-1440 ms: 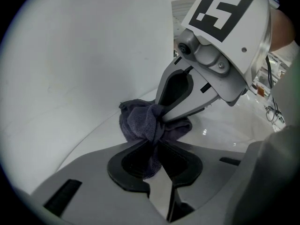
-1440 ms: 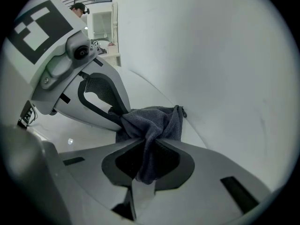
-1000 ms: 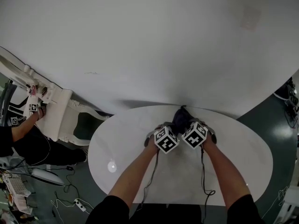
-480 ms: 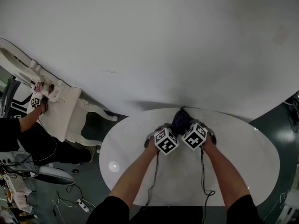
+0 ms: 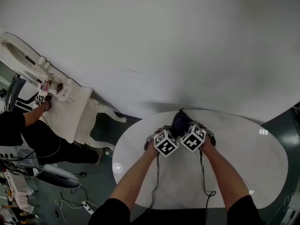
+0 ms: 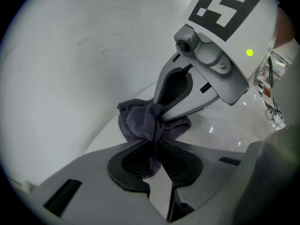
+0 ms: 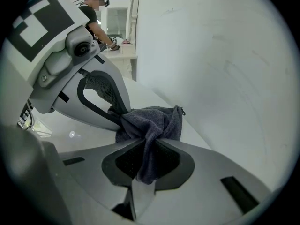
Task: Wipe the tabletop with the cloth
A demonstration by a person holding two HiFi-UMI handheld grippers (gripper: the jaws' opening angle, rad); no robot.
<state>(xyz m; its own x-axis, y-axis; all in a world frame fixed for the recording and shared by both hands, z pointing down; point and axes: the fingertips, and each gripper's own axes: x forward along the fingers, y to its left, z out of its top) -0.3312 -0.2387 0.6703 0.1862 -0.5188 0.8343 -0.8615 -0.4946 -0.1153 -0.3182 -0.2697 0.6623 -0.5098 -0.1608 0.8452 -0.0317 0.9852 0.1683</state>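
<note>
A dark grey cloth (image 5: 180,121) lies bunched at the far edge of the white oval tabletop (image 5: 243,172), close to the white wall. Both grippers pinch it side by side. In the left gripper view, the left gripper (image 6: 154,154) is shut on a fold of the cloth (image 6: 140,125), with the right gripper's fingers (image 6: 176,95) biting the same bunch from the right. In the right gripper view, the right gripper (image 7: 147,161) is shut on the cloth (image 7: 152,123), and the left gripper's fingers (image 7: 101,100) meet it from the left. The marker cubes (image 5: 180,140) hide the jaws in the head view.
A white ornate chair (image 5: 70,111) stands left of the table. A second person's hand (image 5: 40,104) rests on it with small items. Cables and a power strip (image 5: 84,205) lie on the dark floor at lower left. The white wall (image 5: 164,41) runs just behind the table.
The grippers stay together on the cloth at the table's far edge. The head view has shifted, so the table and chair sit further right and lower in the picture.
</note>
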